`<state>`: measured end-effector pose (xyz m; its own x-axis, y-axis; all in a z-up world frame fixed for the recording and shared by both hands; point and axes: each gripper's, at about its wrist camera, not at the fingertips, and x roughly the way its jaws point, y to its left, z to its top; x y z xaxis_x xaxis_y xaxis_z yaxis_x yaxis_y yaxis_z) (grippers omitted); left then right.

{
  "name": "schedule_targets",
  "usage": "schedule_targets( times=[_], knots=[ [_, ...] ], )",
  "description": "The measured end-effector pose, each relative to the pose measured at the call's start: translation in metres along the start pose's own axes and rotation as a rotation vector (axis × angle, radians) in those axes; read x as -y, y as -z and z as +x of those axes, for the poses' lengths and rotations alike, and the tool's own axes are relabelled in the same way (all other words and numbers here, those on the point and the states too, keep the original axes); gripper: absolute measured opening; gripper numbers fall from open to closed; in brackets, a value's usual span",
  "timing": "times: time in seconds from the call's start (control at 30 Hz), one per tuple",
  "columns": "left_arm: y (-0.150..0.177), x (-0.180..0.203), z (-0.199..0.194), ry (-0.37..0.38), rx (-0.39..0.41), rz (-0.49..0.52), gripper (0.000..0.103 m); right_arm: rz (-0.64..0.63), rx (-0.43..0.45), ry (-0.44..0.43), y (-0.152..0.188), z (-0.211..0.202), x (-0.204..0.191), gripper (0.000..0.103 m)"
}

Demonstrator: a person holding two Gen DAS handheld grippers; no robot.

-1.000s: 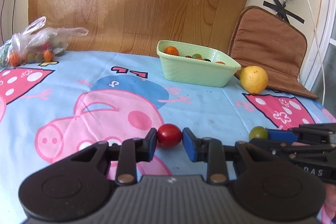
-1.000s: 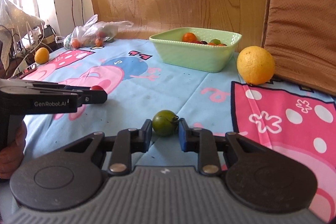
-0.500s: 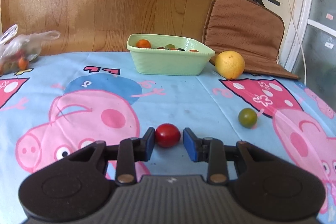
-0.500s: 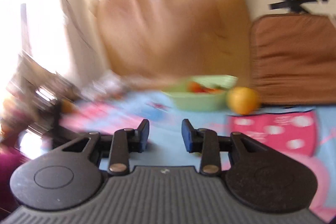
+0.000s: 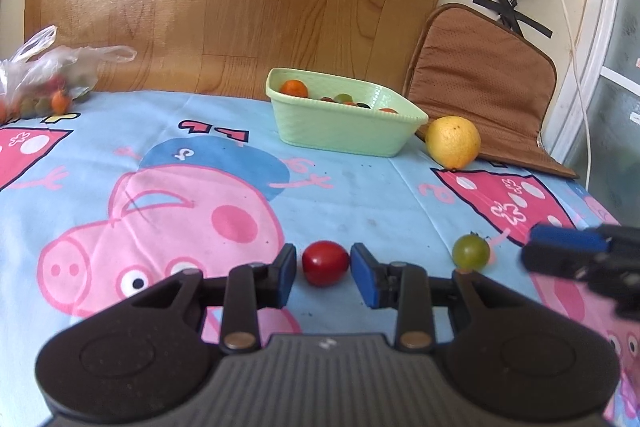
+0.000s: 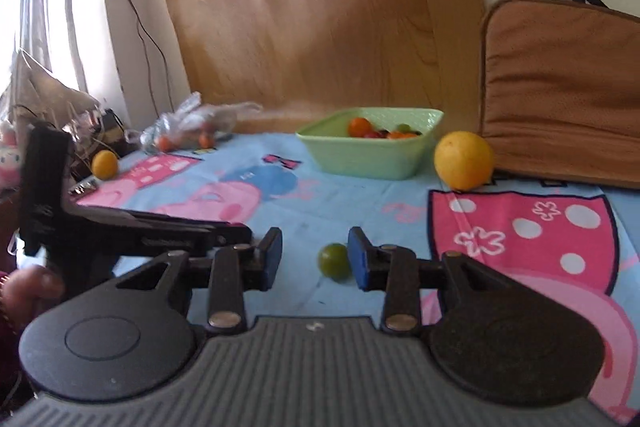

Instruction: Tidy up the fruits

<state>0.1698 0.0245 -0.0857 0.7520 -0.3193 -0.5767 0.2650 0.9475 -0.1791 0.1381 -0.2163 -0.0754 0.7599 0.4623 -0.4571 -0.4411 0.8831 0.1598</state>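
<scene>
A red cherry tomato (image 5: 325, 262) lies on the cartoon tablecloth between the open fingers of my left gripper (image 5: 324, 277), with small gaps on both sides. A green cherry tomato (image 5: 471, 251) lies to its right; in the right wrist view the green tomato (image 6: 334, 261) sits just inside the right finger of my open right gripper (image 6: 314, 261). A pale green basket (image 5: 344, 131) holding several small fruits stands at the back, also in the right wrist view (image 6: 372, 157). The right gripper shows blurred in the left wrist view (image 5: 568, 255).
A large yellow-orange citrus (image 5: 453, 142) lies right of the basket. A brown cushion (image 5: 484, 83) leans on the wall. A plastic bag of small fruits (image 5: 40, 83) sits at the back left. A small orange fruit (image 6: 105, 165) lies at the table's left edge.
The right gripper let go of the green tomato, swung up and away, then came back down with its jaws wider beside it. The left gripper's jaws opened slightly around the red tomato.
</scene>
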Motion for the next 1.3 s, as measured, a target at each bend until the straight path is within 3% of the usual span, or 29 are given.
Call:
schedule_targets(
  times=[0.17,0.27,0.3,0.43,0.6,0.8,0.9,1.0,1.03,1.13,1.3],
  knots=[
    [0.000,0.016,-0.001,-0.011,0.007,0.083,0.028,-0.067,-0.082,0.039,0.002,0.025,-0.002,0.041],
    [-0.012,0.021,-0.002,0.040,0.012,0.084,0.028,-0.084,-0.129,0.017,-0.002,0.040,0.000,0.041],
    [-0.020,0.022,-0.001,0.058,0.017,0.085,0.028,-0.082,-0.138,-0.015,-0.004,0.041,0.001,0.026],
    [-0.071,0.021,0.017,0.070,0.056,0.093,0.028,-0.083,-0.054,0.036,-0.031,0.054,0.008,0.027],
    [-0.135,0.012,0.076,0.051,0.051,0.082,0.028,-0.004,0.061,0.122,-0.076,0.095,0.035,0.027],
    [-0.161,-0.005,0.134,-0.003,-0.023,0.039,0.029,0.018,0.011,0.156,-0.096,0.153,0.052,0.029],
    [-0.155,-0.017,0.105,0.083,0.015,0.009,0.030,0.060,0.025,0.093,-0.093,0.140,0.055,0.030],
    [-0.126,-0.024,0.057,0.133,0.043,0.039,0.045,0.046,0.030,0.042,-0.084,0.113,0.054,0.029],
    [-0.113,-0.023,0.044,0.128,0.041,0.052,0.051,0.044,0.031,0.033,-0.080,0.103,0.053,0.030],
    [-0.074,-0.020,0.017,0.122,-0.005,0.068,0.052,0.033,0.020,-0.030,-0.065,0.074,0.047,0.033],
    [-0.030,-0.005,0.005,0.099,-0.056,0.085,0.052,-0.065,-0.012,-0.116,-0.041,0.056,0.012,0.036]
  ],
)
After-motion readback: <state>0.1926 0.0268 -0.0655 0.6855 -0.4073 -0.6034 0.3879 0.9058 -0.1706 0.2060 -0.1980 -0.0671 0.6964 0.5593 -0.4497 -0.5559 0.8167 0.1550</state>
